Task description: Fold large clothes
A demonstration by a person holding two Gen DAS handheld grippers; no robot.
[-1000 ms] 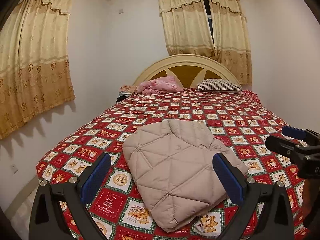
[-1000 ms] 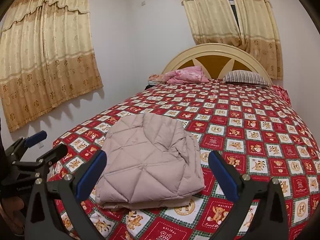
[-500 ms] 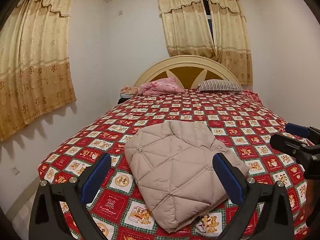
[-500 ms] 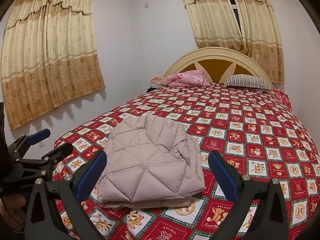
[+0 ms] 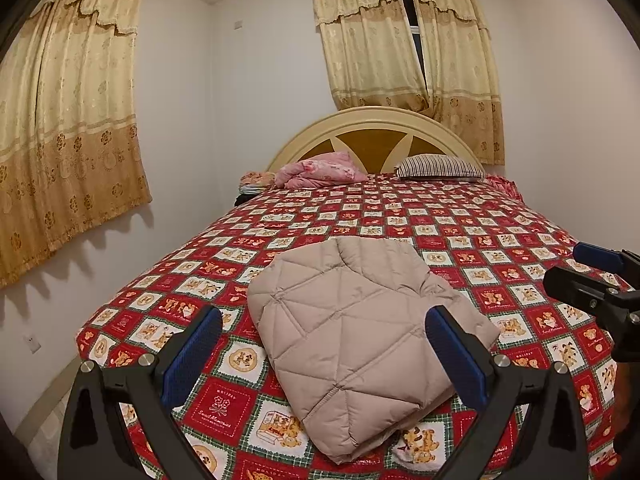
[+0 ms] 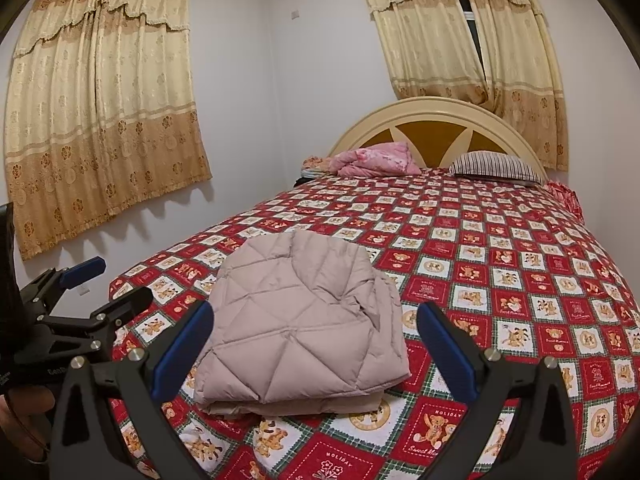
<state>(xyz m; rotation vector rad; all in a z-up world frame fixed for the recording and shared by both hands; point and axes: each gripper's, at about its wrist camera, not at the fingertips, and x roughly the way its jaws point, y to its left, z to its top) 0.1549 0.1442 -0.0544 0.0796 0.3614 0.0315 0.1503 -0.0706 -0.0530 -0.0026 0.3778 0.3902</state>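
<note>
A beige quilted puffer jacket [image 5: 352, 320] lies folded into a thick rectangle on the near part of the bed; it also shows in the right wrist view [image 6: 300, 324]. My left gripper [image 5: 324, 352] is open and empty, held back from the jacket above the bed's foot. My right gripper [image 6: 314, 348] is open and empty, also clear of the jacket. The right gripper shows at the right edge of the left wrist view [image 5: 592, 276], and the left gripper shows at the left edge of the right wrist view [image 6: 88, 288].
The bed carries a red checked bear-print cover [image 5: 460, 232]. A pink bundle [image 5: 320, 170] and a striped pillow [image 5: 440, 166] lie by the cream headboard [image 5: 372, 120]. Curtains [image 5: 68, 120] hang on the left wall. White walls flank the bed.
Both grippers have drawn back and risen slightly, so the jacket looks a little farther off. The jacket has not moved. Both stay open.
</note>
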